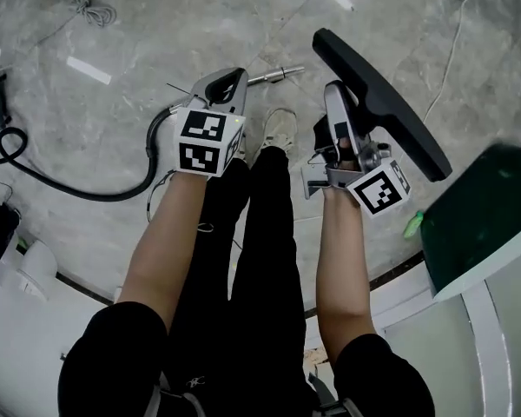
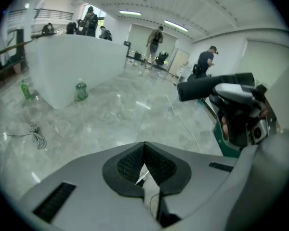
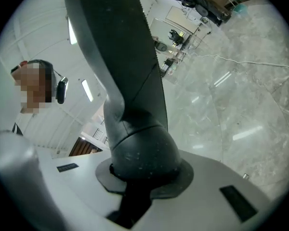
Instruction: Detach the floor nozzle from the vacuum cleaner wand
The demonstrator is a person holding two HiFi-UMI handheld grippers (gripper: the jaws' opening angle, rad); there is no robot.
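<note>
**Nozzle off the wand, held in the right gripper**

The black floor nozzle (image 1: 384, 104) is held up above the marble floor (image 1: 113, 24). Its neck (image 3: 140, 150) is clamped between the right gripper's (image 3: 143, 177) jaws. The metal wand (image 1: 276, 76) lies on the floor, apart from the nozzle, and a black hose (image 1: 78, 189) curves away at left. The left gripper's (image 2: 144, 148) jaws are pressed together with nothing between them.

Bright, even light comes from long white ceiling strip lamps (image 2: 176, 25), mirrored as pale streaks on the glossy grey marble floor (image 1: 156, 50). Shadows are faint. Both gripper views bulge and darken at their round edges.
</note>
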